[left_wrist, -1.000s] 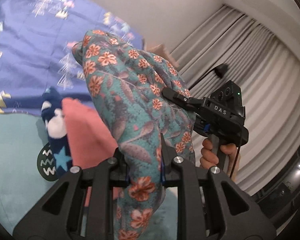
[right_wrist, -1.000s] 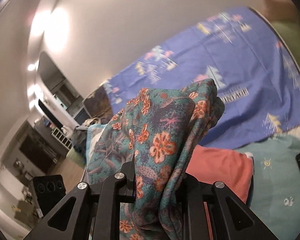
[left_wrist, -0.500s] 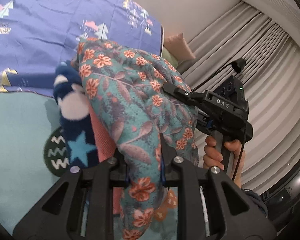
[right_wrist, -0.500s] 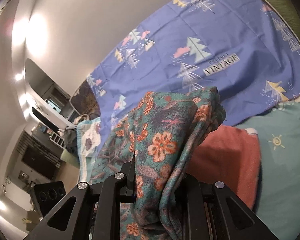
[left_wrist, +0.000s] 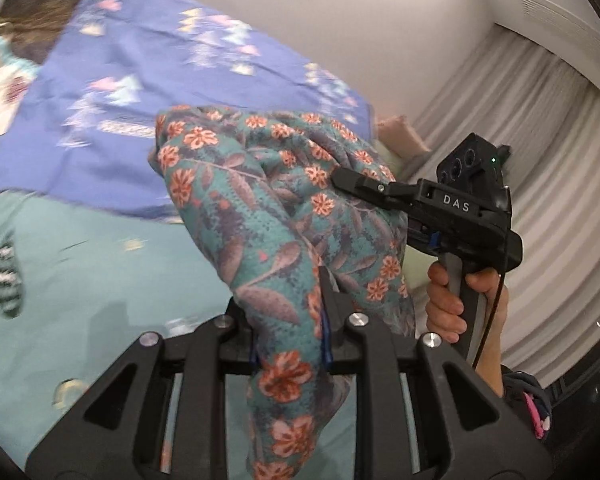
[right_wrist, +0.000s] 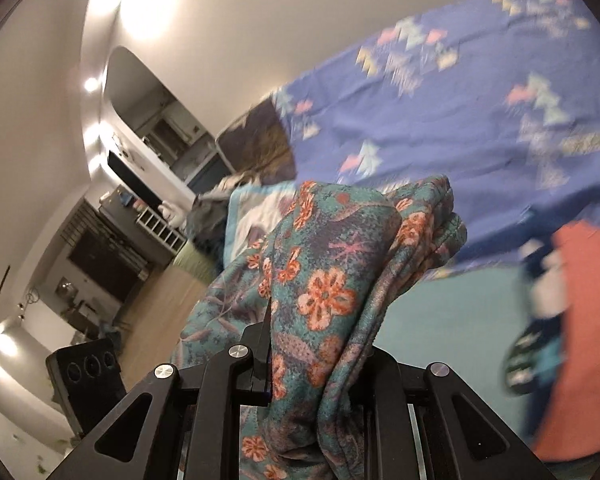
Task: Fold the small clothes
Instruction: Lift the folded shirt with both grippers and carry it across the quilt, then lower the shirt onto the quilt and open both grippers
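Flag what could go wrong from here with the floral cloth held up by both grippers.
1. The floral cloth is bunched thick in the left gripper and right gripper; layers may slip out unevenly.
2. Held bunched off the bed, it could land creased.
3. The red garment and the dark sock beside it may be knocked.
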